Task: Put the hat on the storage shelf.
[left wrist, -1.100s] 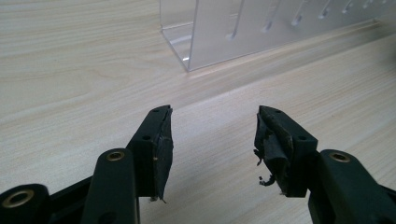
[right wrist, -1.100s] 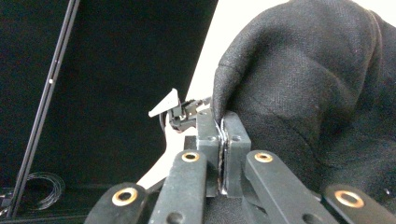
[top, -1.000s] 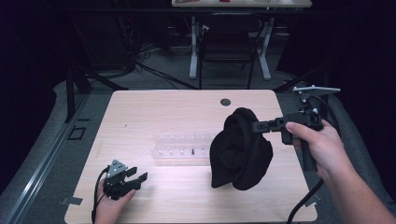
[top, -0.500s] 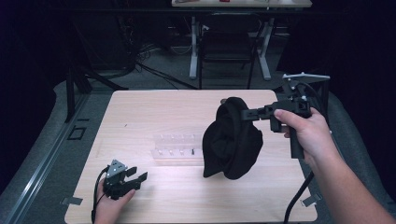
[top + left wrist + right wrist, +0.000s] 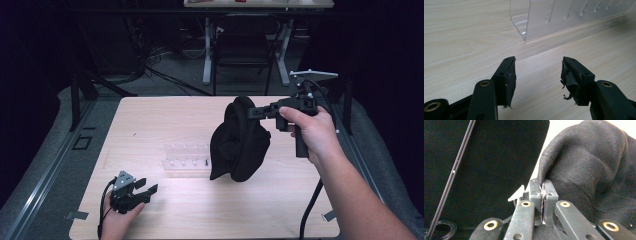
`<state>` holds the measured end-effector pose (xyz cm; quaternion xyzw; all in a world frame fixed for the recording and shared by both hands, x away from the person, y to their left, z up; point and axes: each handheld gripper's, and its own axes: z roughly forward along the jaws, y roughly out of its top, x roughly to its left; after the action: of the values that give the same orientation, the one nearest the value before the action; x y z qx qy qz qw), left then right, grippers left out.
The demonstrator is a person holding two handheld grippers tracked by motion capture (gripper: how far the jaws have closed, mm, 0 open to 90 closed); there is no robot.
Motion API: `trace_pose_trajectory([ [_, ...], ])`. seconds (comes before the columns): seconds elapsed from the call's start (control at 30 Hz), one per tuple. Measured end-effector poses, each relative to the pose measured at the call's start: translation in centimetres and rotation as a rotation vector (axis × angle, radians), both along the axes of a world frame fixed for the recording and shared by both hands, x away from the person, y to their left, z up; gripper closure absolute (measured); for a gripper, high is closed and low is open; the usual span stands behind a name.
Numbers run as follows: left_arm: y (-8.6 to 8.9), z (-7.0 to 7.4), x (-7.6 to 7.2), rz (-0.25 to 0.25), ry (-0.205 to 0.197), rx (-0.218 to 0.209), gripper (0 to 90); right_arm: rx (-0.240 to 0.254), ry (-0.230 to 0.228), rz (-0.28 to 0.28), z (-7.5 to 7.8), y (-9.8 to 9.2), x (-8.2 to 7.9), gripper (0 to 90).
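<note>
- High view: the right hand-held gripper holds a black cloth above the desk; a clear plastic rack lies beside it.
- Left gripper view: the left hand-held gripper rests with jaws apart near the rack, whose contents cannot be told.
- Right gripper view: jaws pinched tight on a cloth fold.

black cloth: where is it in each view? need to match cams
High view: black cloth hangs right of centre, pinched at its top by the right claw.
Left gripper view: not in it.
Right gripper view: upper right, its edge in the shut jaws.
Shared landmark: wooden table.
</note>
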<state>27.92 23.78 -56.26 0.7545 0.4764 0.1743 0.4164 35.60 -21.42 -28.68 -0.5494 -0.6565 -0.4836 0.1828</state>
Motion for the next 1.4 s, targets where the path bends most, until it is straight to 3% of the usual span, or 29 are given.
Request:
trace_pose_trajectory([
  [0.57,0.1,0.0,0.1,0.001,-0.001,-0.005,44.3,-0.006,-0.005,-0.02,-0.8,1.0,2.6,88.4],
  [1.4,0.0,0.1,0.2,-0.006,-0.007,-0.008,44.2,-0.024,-0.035,-0.039,-1.7,2.3,4.7,88.4],
])
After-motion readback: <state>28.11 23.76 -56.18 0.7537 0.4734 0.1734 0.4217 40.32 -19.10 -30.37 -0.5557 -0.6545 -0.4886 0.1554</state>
